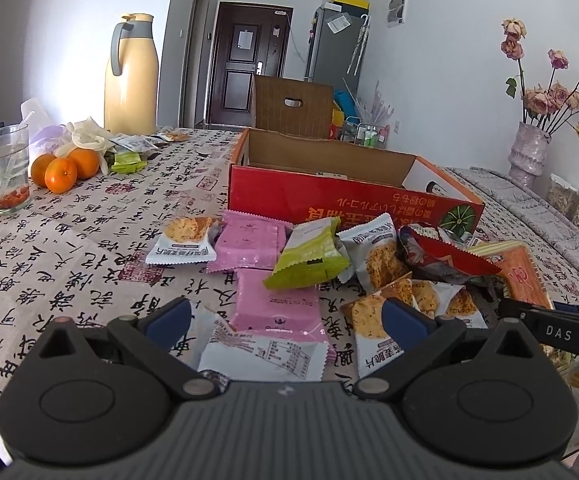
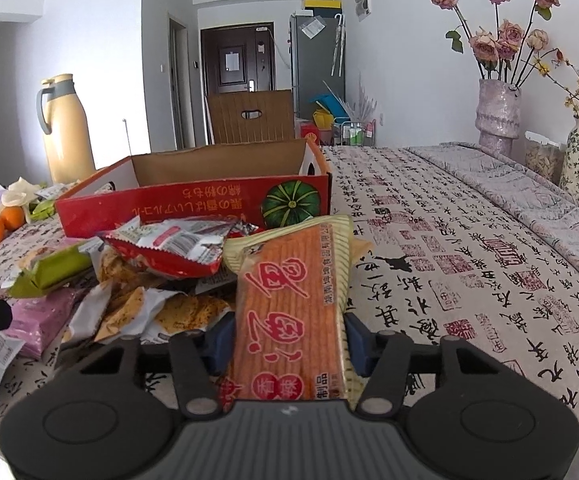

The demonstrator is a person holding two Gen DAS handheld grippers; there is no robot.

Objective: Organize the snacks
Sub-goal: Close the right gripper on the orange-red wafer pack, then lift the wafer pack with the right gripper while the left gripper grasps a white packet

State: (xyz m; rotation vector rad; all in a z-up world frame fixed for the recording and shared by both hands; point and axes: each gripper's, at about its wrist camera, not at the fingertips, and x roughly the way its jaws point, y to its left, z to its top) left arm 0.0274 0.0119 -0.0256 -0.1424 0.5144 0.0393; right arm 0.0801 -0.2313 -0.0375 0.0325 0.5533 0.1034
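Note:
A pile of snack packets lies on the tablecloth in front of an open red cardboard box (image 1: 329, 196), which also shows in the right wrist view (image 2: 193, 204). The pile holds pink packets (image 1: 273, 304), a green packet (image 1: 309, 256), white cracker packets (image 1: 373, 316) and a red foil packet (image 2: 169, 248). My left gripper (image 1: 285, 316) is open, its blue pads either side of a white packet (image 1: 261, 356) and the pink one. My right gripper (image 2: 289, 340) is shut on a long orange spicy-strip packet (image 2: 293, 312), at the right edge of the pile.
A cream thermos jug (image 1: 131, 76), oranges (image 1: 63, 170), a glass of water (image 1: 3, 168) and loose wrappers sit at the left. Vases of dried roses (image 2: 497, 112) and a folded grey cloth (image 2: 529, 196) are at the right. A brown box (image 1: 293, 108) stands behind.

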